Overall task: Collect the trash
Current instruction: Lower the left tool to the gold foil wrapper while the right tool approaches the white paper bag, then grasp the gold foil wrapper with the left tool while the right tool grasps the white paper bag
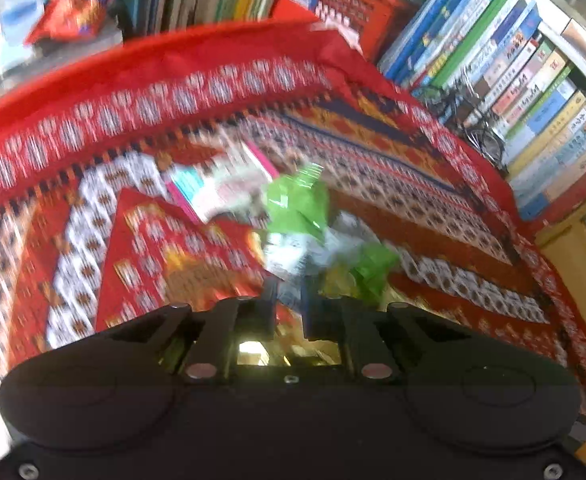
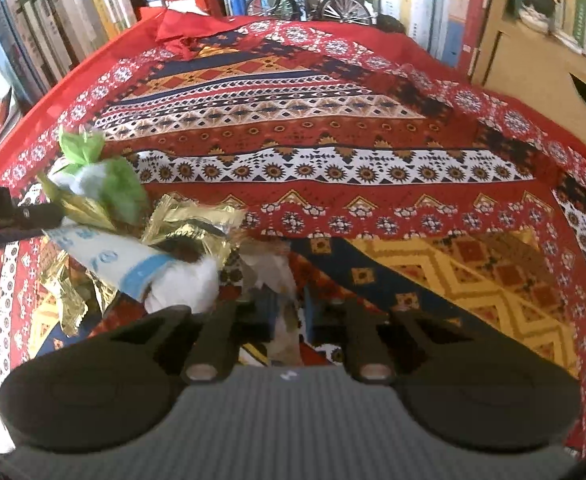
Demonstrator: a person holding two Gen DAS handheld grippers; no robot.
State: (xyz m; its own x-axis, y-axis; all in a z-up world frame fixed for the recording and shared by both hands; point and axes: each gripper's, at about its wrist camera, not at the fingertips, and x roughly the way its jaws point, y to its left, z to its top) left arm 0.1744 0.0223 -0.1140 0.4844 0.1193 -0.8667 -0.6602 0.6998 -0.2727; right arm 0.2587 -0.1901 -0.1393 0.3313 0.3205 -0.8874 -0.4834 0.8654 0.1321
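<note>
On the patterned red cloth (image 2: 333, 128) that covers the table, a heap of trash lies toward the left. At far left in the right wrist view, your left gripper (image 1: 289, 292) enters as a dark arm reaching into the heap; in its own blurred view its fingers are drawn close together on a bunch of green and white wrappers (image 1: 313, 232), with a pink-edged packet (image 1: 217, 188) lying loose beyond. Moving right, a gold foil wrapper (image 2: 197, 220) and a crumpled white wrapper with a blue band (image 2: 133, 264) rest on the cloth between the two tools. Further right, your right gripper (image 2: 289, 312) has its fingers closed on a thin pale scrap (image 2: 283, 280) that stands up between them. To the right of that the cloth is bare, with books and a cardboard box behind.

The step in hand appears to be the pick-up: both tools have seized trash that is not clearly lifted. The next move probably calls for raising both together, slowly, since light wrappers slip, and for finding a bin, which neither view shows.
</note>
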